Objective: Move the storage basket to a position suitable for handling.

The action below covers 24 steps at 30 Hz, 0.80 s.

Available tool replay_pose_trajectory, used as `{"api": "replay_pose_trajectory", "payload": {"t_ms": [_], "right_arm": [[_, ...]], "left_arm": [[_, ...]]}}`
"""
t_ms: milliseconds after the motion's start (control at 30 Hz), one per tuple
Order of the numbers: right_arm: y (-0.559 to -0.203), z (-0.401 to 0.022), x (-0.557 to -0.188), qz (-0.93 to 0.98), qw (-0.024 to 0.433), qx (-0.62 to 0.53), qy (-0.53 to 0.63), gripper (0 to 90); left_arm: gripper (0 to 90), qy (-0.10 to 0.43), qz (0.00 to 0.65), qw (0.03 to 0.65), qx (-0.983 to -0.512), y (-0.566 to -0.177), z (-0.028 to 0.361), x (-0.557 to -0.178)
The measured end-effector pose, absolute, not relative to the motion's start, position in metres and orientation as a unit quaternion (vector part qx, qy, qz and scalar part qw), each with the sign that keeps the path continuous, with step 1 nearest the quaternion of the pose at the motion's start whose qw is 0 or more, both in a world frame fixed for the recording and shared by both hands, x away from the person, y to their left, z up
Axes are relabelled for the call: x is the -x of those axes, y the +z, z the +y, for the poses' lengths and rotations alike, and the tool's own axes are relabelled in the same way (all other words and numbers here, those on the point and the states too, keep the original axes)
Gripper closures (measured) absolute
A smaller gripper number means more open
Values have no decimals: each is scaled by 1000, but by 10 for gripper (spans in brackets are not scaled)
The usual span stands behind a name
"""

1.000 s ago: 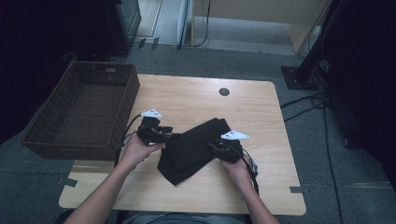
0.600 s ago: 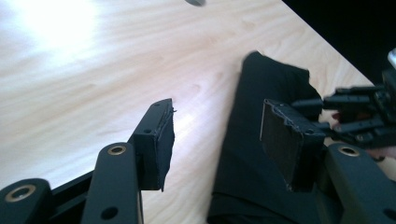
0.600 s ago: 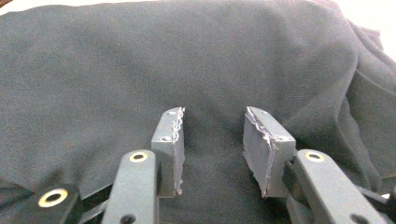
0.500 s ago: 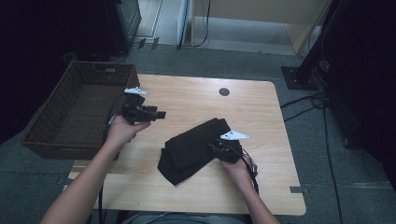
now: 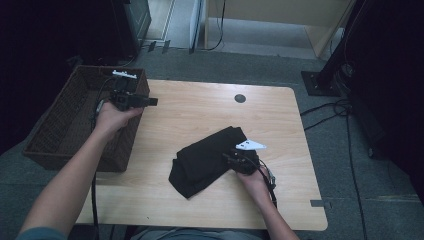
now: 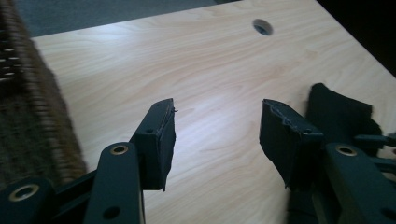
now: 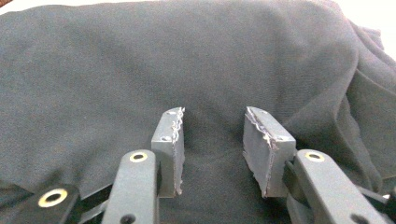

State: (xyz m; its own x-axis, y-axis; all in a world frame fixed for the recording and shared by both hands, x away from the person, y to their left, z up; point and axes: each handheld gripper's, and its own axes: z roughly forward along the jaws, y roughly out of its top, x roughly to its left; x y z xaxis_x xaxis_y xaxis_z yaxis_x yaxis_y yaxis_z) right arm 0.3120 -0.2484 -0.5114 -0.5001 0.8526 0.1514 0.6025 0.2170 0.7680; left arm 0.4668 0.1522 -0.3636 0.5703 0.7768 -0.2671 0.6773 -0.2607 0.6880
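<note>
Item: folded black cloth (image 5: 207, 161), lying on the wooden table (image 5: 200, 110) toward its near edge, somewhat right of the middle, a creased bundle set slantwise with its far tip pointing at the right edge; in the left gripper view its tip (image 6: 338, 112) shows at the right. Right gripper (image 5: 234, 159): held low at the cloth's right side, jaws pointing into the fabric; in the right gripper view its gripper (image 7: 212, 140) stands with the two pads partly spread, a clear gap between them, the cloth lying flat beneath and behind that gap, nothing pinched. Whether the pad tips touch the fabric cannot be told. Left gripper (image 5: 150, 101): held at the table's left edge, over the near-side rim of the basket, well apart from the cloth, jaws pointing across the table toward the right edge; in the left gripper view its gripper (image 6: 217, 135) is spread wide and empty, bare wood showing between the pads. Woven brown basket (image 5: 60, 125): beside the table's left edge, its wall touching or just beside that edge. Round dark hole (image 5: 240, 98): in the tabletop near the far edge.
</note>
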Motion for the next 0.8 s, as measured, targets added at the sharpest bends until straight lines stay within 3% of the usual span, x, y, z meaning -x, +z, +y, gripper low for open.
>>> {"api": "replay_pose_trajectory", "payload": {"t_ms": [433, 800], "right_arm": [[-512, -249, -312, 764, 154, -476, 407, 585], [-512, -248, -312, 764, 154, -476, 408, 585]], "left_arm": [[467, 82, 511, 381, -766, -375, 192, -490], [478, 81, 524, 349, -773, -394, 196, -495]]}}
